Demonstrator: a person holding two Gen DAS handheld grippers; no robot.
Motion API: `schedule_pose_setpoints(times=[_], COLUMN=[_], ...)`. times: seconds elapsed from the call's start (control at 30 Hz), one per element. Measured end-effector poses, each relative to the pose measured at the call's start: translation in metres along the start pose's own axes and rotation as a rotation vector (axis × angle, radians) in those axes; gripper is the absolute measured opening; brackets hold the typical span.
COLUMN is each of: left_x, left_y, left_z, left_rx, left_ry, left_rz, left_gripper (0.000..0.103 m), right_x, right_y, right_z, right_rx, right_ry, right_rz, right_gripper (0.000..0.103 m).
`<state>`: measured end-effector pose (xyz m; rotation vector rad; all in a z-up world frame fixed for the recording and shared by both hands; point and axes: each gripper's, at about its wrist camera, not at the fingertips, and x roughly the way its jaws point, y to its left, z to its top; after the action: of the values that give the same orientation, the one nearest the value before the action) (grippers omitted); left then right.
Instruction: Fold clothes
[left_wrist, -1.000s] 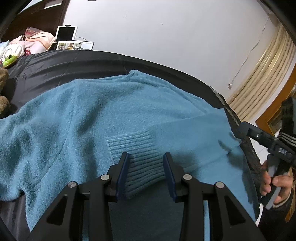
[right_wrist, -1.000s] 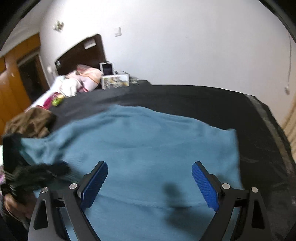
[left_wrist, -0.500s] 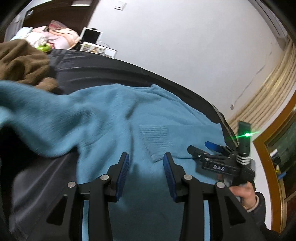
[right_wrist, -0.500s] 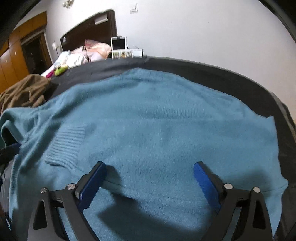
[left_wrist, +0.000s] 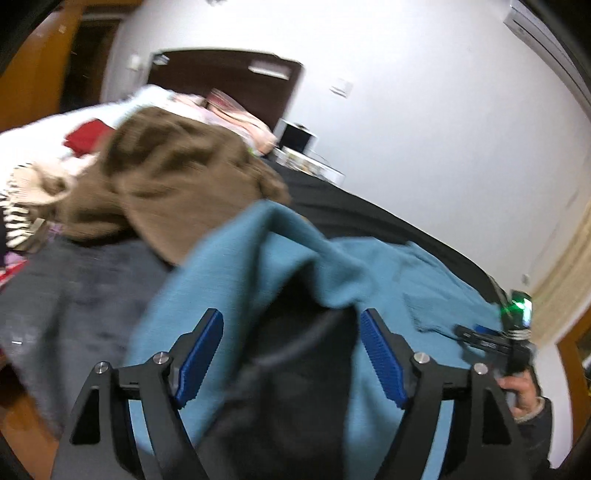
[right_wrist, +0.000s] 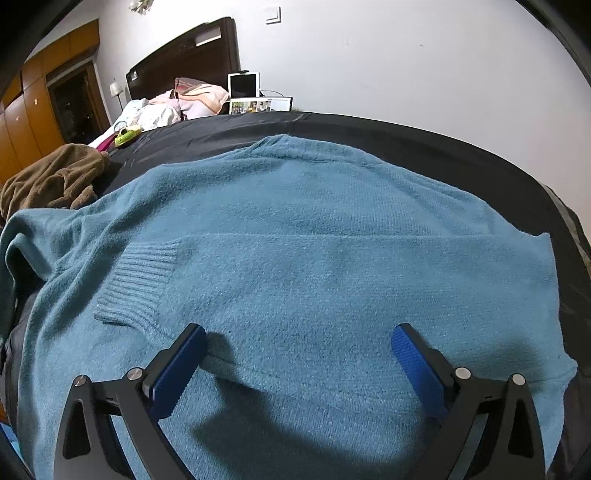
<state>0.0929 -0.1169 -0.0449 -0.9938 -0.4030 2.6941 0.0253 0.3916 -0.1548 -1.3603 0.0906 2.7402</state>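
A teal knit sweater (right_wrist: 314, 251) lies spread on a dark bed cover (right_wrist: 424, 144), with one sleeve folded across its body and the ribbed cuff (right_wrist: 140, 284) at the left. My right gripper (right_wrist: 295, 354) is open and empty, low over the sweater's near part. My left gripper (left_wrist: 291, 347) is open and empty at the sweater's left side (left_wrist: 258, 266), where a raised fold stands over the dark cover. The right gripper also shows in the left wrist view (left_wrist: 491, 336), at the far right.
A brown garment (left_wrist: 173, 184) lies heaped left of the sweater, also in the right wrist view (right_wrist: 51, 181). Pillows, a tablet (right_wrist: 243, 85) and a photo frame stand at the headboard. A white wall runs behind the bed. Wooden wardrobes (right_wrist: 22, 122) stand at the left.
My left gripper let the cuff lie on the sweater, opened wider and swung left to the sweater's side. My right gripper moved down close over the sweater.
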Motion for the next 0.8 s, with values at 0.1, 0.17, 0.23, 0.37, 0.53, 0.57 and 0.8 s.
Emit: schedule_pose_setpoints(times=[0.1, 0.17, 0.23, 0.37, 0.53, 0.57, 0.8], left_x=[0.005, 0.015, 0.024, 0.042, 0.057, 0.06, 0.055], left_y=[0.022, 0.036, 0.05, 0.066, 0.065, 0.065, 0.059], left_z=[0.003, 0.005, 0.005, 0.002, 0.0, -0.001, -0.002], left_rx=[-0.009, -0.016, -0.036, -0.043, -0.007, -0.005, -0.032], left_ry=[-0.007, 0.004, 0.024, 0.073, 0.123, 0.133, 0.152], left_rz=[0.032, 0.057, 0.069, 0.046, -0.018, -0.029, -0.078], left_gripper=[0.082, 0.082, 0.082, 0.082, 0.082, 0.082, 0.019], right_x=[0.0, 0.0, -0.001, 0.0, 0.0, 0.0, 0.0], right_y=[-0.001, -0.001, -0.001, -0.001, 0.0, 0.0, -0.001], right_z=[0.0, 0.0, 0.0, 0.0, 0.0, 0.0, 0.0], right_rx=[0.001, 0.001, 0.001, 0.0, 0.001, 0.001, 0.004], right_ry=[-0.001, -0.002, -0.002, -0.002, -0.002, -0.002, -0.005], right_rz=[0.003, 0.005, 0.006, 0.006, 0.007, 0.007, 0.011], right_gripper=[0.102, 0.102, 0.102, 0.102, 0.102, 0.102, 0.102])
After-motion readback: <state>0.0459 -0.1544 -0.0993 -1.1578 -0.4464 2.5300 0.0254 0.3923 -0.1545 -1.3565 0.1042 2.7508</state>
